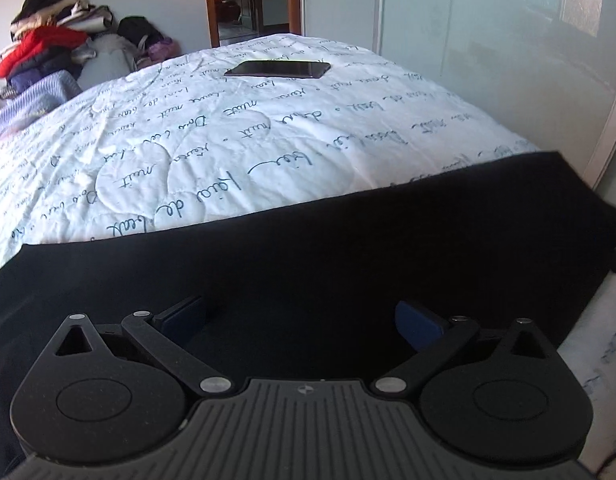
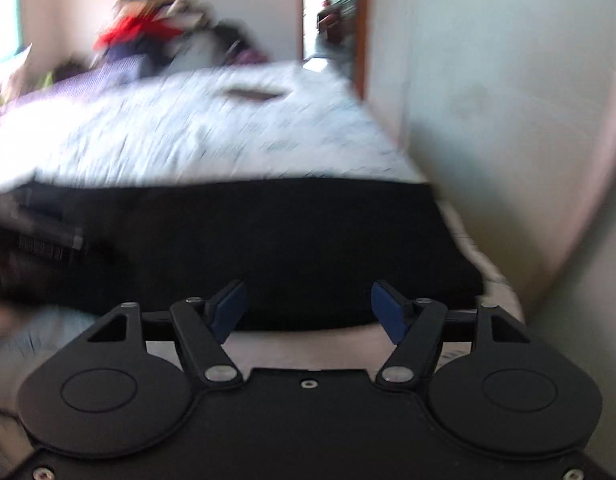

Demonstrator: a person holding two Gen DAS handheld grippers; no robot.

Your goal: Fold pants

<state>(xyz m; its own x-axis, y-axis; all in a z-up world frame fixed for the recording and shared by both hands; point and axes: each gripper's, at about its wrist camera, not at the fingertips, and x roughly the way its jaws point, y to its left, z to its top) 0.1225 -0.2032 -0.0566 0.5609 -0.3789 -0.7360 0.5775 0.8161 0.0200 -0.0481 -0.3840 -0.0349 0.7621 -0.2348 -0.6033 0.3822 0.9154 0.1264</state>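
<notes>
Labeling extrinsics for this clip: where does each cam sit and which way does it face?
Left wrist: on the left gripper, low over the black pants, facing across the bed to a phone, clothes pile and doorway; both blue fingers show, spread apart.
Right wrist: on the right gripper, just short of the pants' near edge, facing the same way, motion-blurred; its open fingers show, and the left gripper at far left.
Shared: pants, bed, phone, clothes pile, doorway.

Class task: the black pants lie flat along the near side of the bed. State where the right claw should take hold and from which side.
Grip the near edge of the black pants, coming in low from the bedside. The right claw is open and already faces that edge.
</notes>
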